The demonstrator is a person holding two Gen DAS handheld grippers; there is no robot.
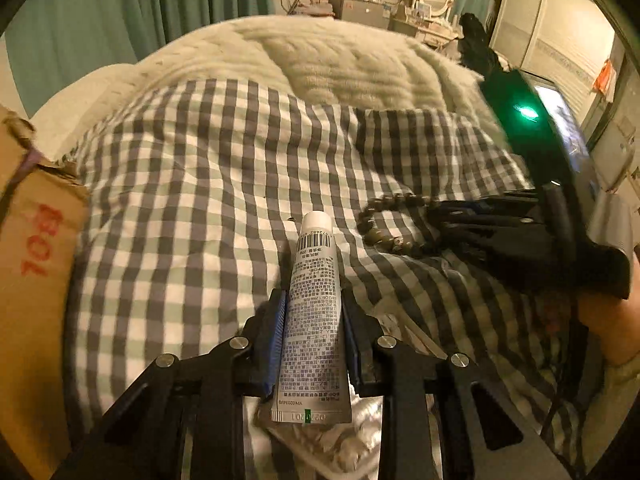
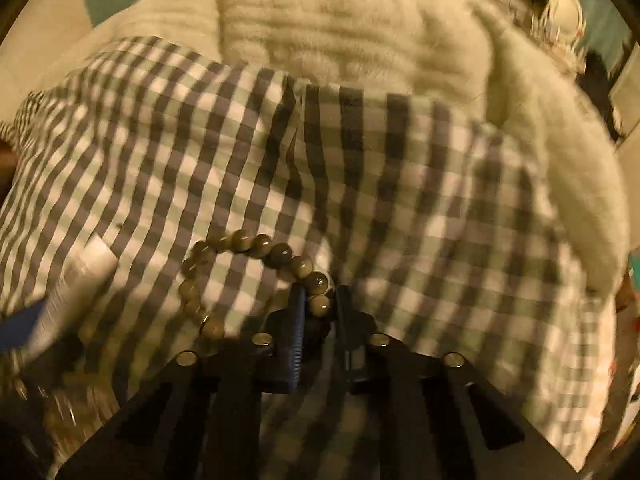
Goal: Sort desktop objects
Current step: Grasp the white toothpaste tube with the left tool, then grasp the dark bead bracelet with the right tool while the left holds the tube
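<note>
Both tongs clamped, nothing lifted clear yet.

My left gripper (image 1: 313, 300) pinches the white ointment tube (image 1: 313, 300) across its middle, cap pointing away, over the checked bedsheet (image 1: 200, 184). My right gripper (image 2: 318, 304) has closed on one or two beads of the bead bracelet (image 2: 256, 246), the rest of the loop lying on the sheet to its left. I judge the round beads could roll out of that narrow bite, or the dangling loop snag a fold; squeezing the soft tube could make it slide. The cardboard box (image 1: 36, 240) waits at the left.

Left tool (image 1: 314, 300) clamping white tube (image 1: 314, 312), checked bedsheet (image 1: 180, 200), bead bracelet (image 1: 384, 220)
</note>
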